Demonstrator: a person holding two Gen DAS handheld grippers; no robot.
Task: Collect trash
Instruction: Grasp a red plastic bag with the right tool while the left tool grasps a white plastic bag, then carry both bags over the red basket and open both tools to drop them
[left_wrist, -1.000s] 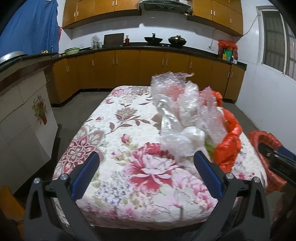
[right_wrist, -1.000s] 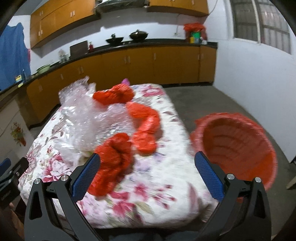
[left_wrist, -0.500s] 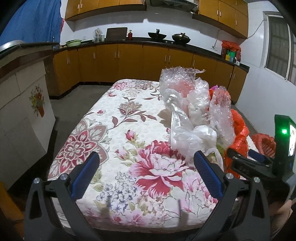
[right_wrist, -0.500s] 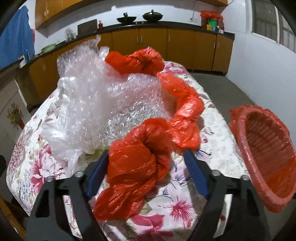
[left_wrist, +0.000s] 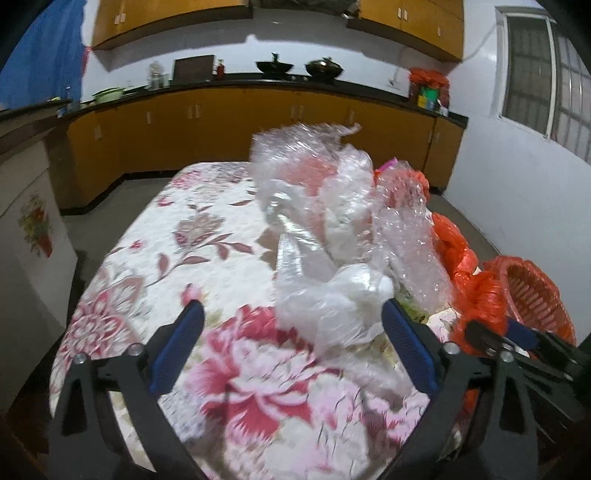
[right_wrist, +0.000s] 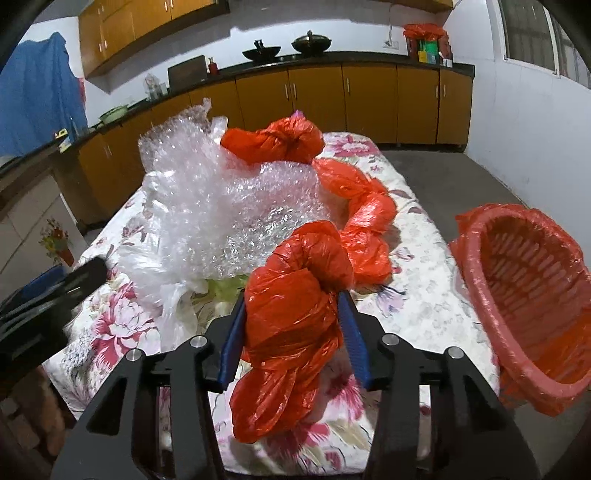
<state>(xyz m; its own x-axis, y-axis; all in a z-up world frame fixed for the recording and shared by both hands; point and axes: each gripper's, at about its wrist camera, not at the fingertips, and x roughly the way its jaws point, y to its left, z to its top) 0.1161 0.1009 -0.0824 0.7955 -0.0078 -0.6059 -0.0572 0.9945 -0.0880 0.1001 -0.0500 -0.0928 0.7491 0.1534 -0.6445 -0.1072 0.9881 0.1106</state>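
Fingers of your right gripper (right_wrist: 293, 334) are closing on a crumpled red bag (right_wrist: 295, 314); the blue pads sit against its sides, so the bag is pinched between them at the near edge of the table (right_wrist: 417, 314). Your left gripper (left_wrist: 291, 347) stands wide, its jaws just starting to close, with the near end of a clear bag (left_wrist: 332, 306) lying between the fingers but not pressed by either pad.

Just beyond the held bag, a second red bag (right_wrist: 365, 221) trails away across the flowered cloth, and a third, knotted red bag (right_wrist: 273, 142) lies farther back. Beside these, toward your left, a heap of bubble wrap (right_wrist: 221, 199) covers the middle of the table, touching the red bags and the clear bag. Something pale green shows under the heap; you cannot tell what it is.

Off the table's right edge, near the held bag, a red basket (right_wrist: 524, 280) lined with red plastic sits tilted with its mouth toward you.

Farther back, cabinets (right_wrist: 369, 103) run along the wall under a dark counter (right_wrist: 332, 57) carrying two woks (right_wrist: 310, 44).
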